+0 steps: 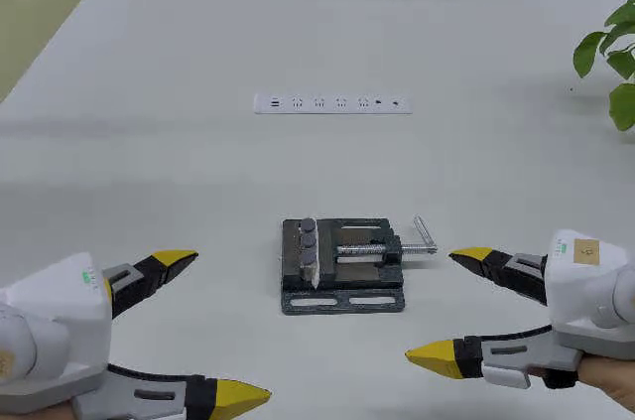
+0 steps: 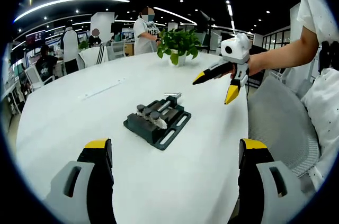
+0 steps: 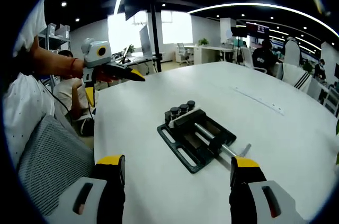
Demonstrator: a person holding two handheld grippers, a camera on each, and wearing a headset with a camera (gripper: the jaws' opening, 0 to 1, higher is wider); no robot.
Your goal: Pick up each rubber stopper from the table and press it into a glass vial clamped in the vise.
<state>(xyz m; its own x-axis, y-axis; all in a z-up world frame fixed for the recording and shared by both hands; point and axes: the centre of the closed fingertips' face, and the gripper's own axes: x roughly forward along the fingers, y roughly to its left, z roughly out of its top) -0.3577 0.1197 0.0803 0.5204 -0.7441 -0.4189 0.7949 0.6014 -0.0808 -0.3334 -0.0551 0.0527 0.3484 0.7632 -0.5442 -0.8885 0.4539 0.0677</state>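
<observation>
A dark vise point(image 1: 342, 271) sits in the middle of the white table point(image 1: 198, 162). Its jaws clamp three small glass vials point(image 1: 309, 246) in a row, each capped by a dark rubber stopper point(image 3: 183, 108). The vise point(image 2: 157, 121) also lies ahead of the left gripper's jaws. My left gripper point(image 1: 218, 326) hovers near the table's front edge, left of the vise, open and holding nothing. To the right of the vise point(image 3: 198, 139), my right gripper point(image 1: 439, 305) is open and holds nothing too. Each one appears in the other's view: right gripper point(image 2: 213, 90), left gripper point(image 3: 114, 89).
A white power strip point(image 1: 332, 103) lies flat behind the vise. Leaves of a green plant point(image 1: 615, 63) reach in at the right edge. The vise's screw handle point(image 1: 425, 234) sticks out to the right. People and office chairs are beyond the far edge.
</observation>
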